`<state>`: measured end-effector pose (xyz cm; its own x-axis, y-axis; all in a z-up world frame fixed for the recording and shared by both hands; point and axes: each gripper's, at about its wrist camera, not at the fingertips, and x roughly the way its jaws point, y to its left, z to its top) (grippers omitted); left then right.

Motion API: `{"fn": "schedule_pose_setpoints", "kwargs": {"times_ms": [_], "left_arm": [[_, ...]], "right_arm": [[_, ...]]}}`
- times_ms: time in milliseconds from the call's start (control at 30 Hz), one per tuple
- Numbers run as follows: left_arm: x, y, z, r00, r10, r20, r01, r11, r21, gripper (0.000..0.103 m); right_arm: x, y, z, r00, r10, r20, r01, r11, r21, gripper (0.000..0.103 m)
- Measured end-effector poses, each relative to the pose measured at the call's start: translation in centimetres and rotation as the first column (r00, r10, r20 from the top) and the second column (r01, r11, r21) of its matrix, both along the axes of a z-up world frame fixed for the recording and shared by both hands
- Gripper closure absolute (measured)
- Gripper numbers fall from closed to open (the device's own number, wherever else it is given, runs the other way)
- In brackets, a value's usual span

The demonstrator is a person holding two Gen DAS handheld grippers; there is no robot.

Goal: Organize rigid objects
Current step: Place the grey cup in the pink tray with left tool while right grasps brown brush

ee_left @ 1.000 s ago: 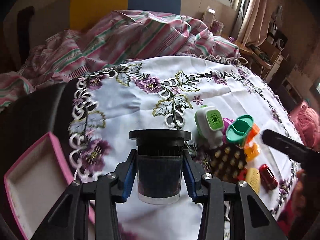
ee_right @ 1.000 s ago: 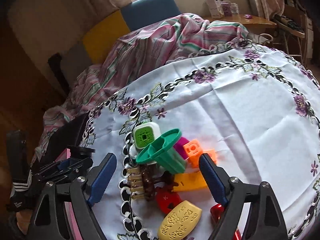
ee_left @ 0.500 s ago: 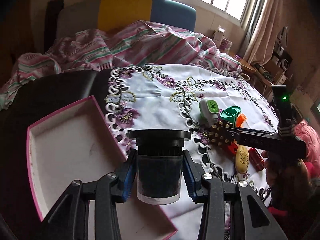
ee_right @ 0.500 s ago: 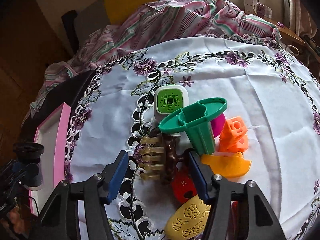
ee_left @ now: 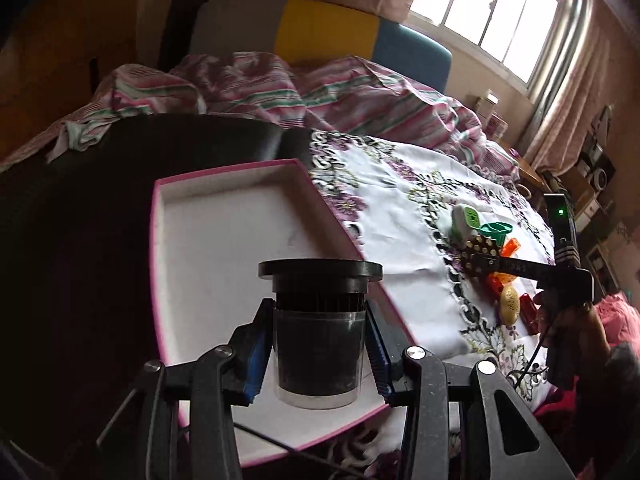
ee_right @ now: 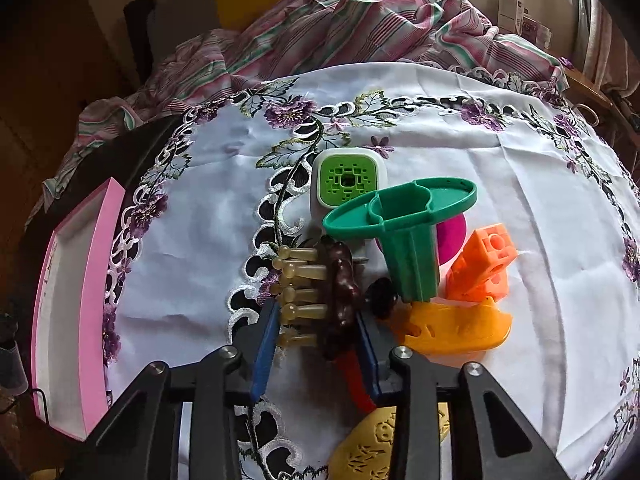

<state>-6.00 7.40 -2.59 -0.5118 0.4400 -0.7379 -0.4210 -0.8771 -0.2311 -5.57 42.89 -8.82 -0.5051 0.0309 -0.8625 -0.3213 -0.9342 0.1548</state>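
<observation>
My left gripper [ee_left: 318, 360] is shut on a dark jar [ee_left: 320, 292] with a black flanged lid, held upright over the near part of a white tray with a pink rim [ee_left: 228, 170]. In the right wrist view my right gripper [ee_right: 316, 328] points down at a brown hair claw [ee_right: 336, 280] with beige teeth. Its jaws are closing, and the blue pads [ee_right: 266, 332] touch the claw on both sides. The claw lies on the flowered tablecloth [ee_right: 200, 240] at the left of a toy pile. The tray [ee_right: 92, 280] is at the far left there.
Beside the claw lie a green-and-white square gadget [ee_right: 348, 180], a green funnel-shaped piece [ee_right: 404, 216], an orange block [ee_right: 484, 260], an orange boat-shaped piece [ee_right: 452, 328], a red piece [ee_right: 352, 376] and a yellow embossed oval [ee_right: 372, 448]. Striped bedding [ee_right: 340, 28] is heaped behind the table.
My left gripper has carried the jar leftward, from above the tablecloth to above the tray. My right gripper has come down onto the hair claw and its jaws have narrowed around it.
</observation>
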Motion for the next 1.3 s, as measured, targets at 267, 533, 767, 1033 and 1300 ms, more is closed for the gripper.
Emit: {"fn": "schedule_pose_setpoints", "kwargs": {"times_ms": [267, 533, 767, 1033, 1300], "left_arm": [[0.8, -3.5, -0.4, 0.993, 0.116, -0.011, -0.117, 0.991, -0.058, 0.059], [1.1, -2.8, -0.4, 0.991, 0.126, -0.039, -0.130, 0.985, -0.115, 0.059], [1.0, -2.2, -0.8, 0.992, 0.117, -0.041, -0.122, 0.981, -0.148, 0.059], [0.7, -1.8, -1.4, 0.993, 0.112, -0.023, -0.114, 0.981, -0.155, 0.059], [-0.7, -1.4, -2.1, 0.995, 0.100, 0.017, -0.097, 0.986, -0.135, 0.059]], "right_arm": [[-0.2, -2.8, 0.3, 0.994, 0.112, -0.003, -0.112, 0.993, 0.033, 0.067], [-0.2, -3.5, 0.1, 0.991, 0.133, 0.006, -0.134, 0.990, 0.052, 0.067], [-0.2, -3.7, 0.2, 0.991, 0.137, 0.010, -0.137, 0.988, 0.066, 0.067], [-0.2, -3.7, 0.1, 0.991, 0.136, 0.011, -0.136, 0.989, 0.062, 0.067], [-0.2, -3.5, 0.1, 0.991, 0.132, 0.009, -0.132, 0.990, 0.055, 0.067]]}}
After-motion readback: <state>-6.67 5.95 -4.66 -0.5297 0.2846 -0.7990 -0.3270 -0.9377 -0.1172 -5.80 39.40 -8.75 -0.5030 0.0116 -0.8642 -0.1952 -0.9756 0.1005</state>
